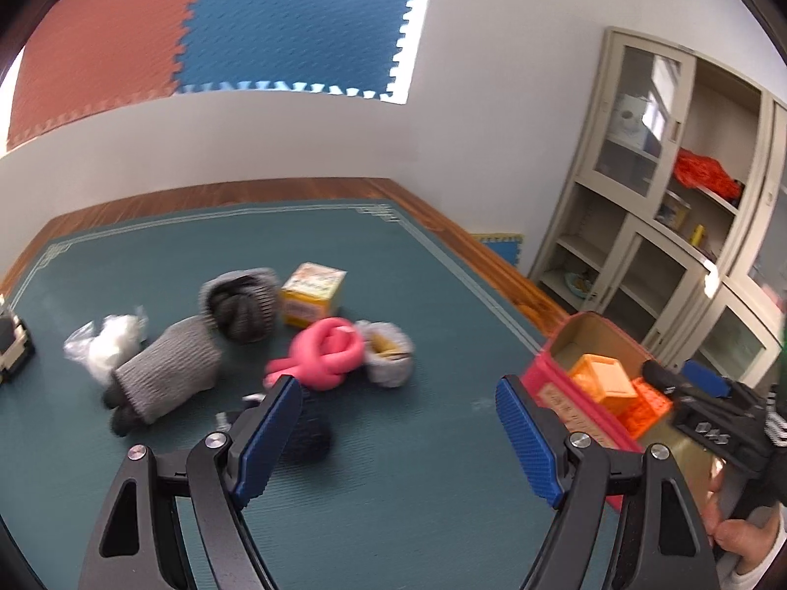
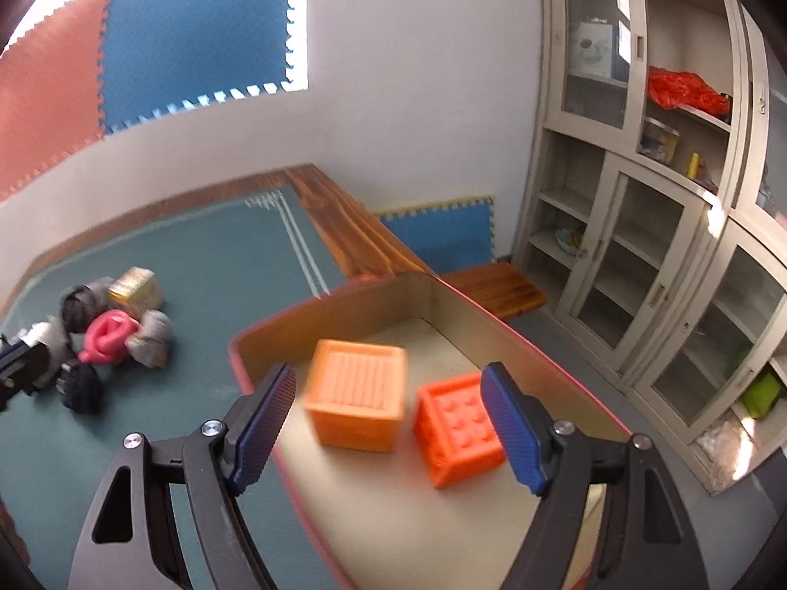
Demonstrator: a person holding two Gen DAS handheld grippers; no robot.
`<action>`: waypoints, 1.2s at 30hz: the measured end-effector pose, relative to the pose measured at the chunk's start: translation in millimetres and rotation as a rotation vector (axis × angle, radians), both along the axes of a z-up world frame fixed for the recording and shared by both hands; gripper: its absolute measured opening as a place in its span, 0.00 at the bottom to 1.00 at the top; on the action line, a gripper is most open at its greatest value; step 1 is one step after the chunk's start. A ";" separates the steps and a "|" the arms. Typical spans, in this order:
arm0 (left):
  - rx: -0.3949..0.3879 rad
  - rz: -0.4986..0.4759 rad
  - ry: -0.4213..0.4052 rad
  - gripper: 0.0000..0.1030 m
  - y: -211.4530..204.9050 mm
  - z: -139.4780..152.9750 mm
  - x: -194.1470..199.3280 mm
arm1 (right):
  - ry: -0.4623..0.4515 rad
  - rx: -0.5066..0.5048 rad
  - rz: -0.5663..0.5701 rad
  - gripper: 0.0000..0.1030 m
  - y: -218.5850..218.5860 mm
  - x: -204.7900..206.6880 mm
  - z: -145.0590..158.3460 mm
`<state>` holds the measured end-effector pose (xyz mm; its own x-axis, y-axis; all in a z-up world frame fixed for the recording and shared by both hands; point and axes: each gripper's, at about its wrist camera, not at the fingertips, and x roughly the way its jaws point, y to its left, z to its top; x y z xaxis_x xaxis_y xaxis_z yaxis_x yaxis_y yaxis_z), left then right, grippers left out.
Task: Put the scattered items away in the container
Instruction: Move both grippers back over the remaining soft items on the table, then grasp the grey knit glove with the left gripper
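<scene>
A red-rimmed cardboard box point(image 2: 492, 309) stands on the green mat and holds two orange blocks point(image 2: 356, 396) point(image 2: 457, 430). My right gripper point(image 2: 388, 423) is open and empty above the box. The box also shows at the right of the left wrist view point(image 1: 546, 378). My left gripper point(image 1: 398, 435) is open and empty above the mat, near a pile: a pink knotted toy point(image 1: 324, 354), grey knitted items point(image 1: 167, 373) point(image 1: 241, 305), a yellow carton point(image 1: 312, 295), a grey pouch point(image 1: 388, 351), a white plastic bag point(image 1: 105, 344) and a dark ball point(image 1: 307, 435) by its left finger.
A toy car point(image 1: 12, 344) sits at the mat's far left. The wooden table edge point(image 2: 344, 226) borders the mat. A beige glass-door cabinet point(image 2: 639, 172) stands at the right by the wall. The right gripper's body point(image 1: 713, 418) shows over the box in the left wrist view.
</scene>
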<state>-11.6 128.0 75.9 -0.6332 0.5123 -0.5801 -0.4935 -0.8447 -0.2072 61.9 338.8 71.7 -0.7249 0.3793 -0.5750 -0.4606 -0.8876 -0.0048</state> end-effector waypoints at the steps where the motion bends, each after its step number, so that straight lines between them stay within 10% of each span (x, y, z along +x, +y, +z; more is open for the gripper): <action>1: -0.001 0.009 -0.004 0.80 -5.3 -1.5 -2.6 | 0.025 -0.004 0.025 0.79 -6.7 1.4 3.6; 22: -0.071 0.290 -0.115 0.88 -122.8 -42.5 -48.5 | -0.084 -0.164 0.398 0.79 -109.6 -75.1 -21.4; 36: -0.083 0.207 -0.030 0.88 -123.1 -36.7 -74.7 | -0.134 -0.248 0.476 0.80 -132.5 -105.7 -46.4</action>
<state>-86.3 4.9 39.2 -0.7013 0.3234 -0.6353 -0.3028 -0.9419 -0.1452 -43.8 206.3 25.3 -0.6978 -0.1310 -0.7043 -0.0180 -0.9796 0.2000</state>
